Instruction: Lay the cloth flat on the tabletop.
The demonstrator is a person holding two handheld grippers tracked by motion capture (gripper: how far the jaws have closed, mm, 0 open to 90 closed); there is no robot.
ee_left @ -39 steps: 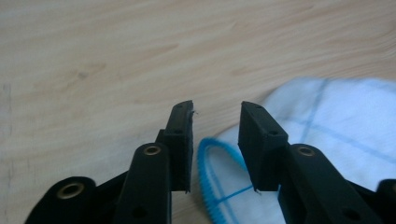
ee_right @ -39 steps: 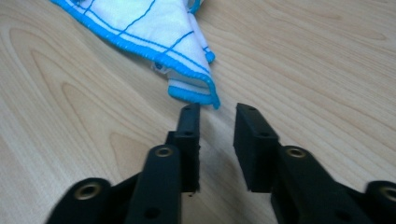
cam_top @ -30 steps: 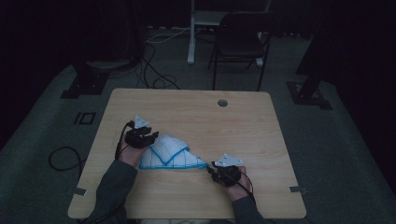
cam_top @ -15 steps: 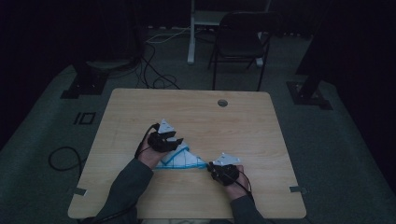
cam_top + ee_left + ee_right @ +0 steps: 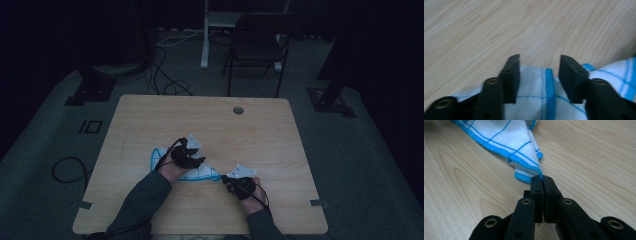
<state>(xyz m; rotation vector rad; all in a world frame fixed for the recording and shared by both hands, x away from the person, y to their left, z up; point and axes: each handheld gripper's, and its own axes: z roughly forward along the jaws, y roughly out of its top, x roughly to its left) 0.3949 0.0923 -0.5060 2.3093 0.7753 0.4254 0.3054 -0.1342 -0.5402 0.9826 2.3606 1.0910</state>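
at the near edge of the wooden table (image 5: pixel 280 130), the right gripper (image 5: pixel 226 178) is pinching a corner of the white cloth with blue lines (image 5: pixel 200 173), its jaws having just been closing onto the blue hem. the cloth is lying bunched on the tabletop between the two hands. just beyond, the left gripper (image 5: pixel 199 150) is hovering over the cloth's far fold, jaws spread wide, fabric showing between them but ungripped. farther back, a dark folding chair (image 5: pixel 257 47) is standing on the floor behind the table.

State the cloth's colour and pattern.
The cloth is white with blue grid lines and a blue stitched hem, clearest in the right gripper view.
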